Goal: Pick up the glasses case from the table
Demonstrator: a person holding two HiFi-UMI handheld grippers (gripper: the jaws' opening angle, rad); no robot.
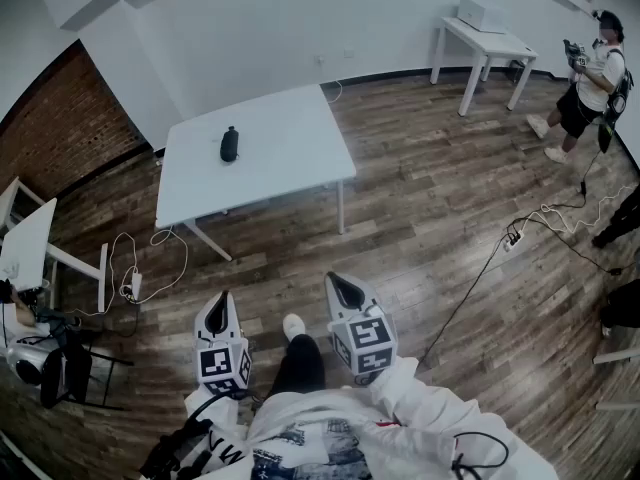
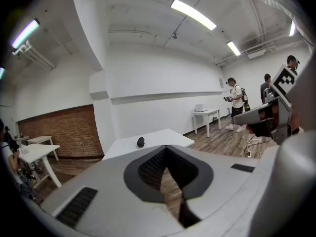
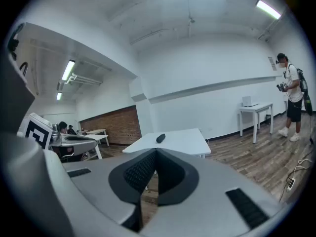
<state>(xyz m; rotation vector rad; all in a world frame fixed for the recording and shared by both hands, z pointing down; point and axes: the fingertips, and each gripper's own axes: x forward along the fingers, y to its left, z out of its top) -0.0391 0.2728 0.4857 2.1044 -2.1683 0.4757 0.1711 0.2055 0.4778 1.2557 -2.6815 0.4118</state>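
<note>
Approach. Glasses case (image 1: 229, 144) lies on white table (image 1: 290, 158), well ahead. Left gripper (image 1: 223, 300) and right gripper (image 1: 339, 282) both clenched, empty; close in, spread one's jaws first.

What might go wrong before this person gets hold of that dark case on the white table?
1. The left gripper and the right gripper are both shut. Unless one opens first, it would likely just shove the case across the table.
2. A loose cable lies on the floor by the table, so a foot might catch on it on the way.
</note>
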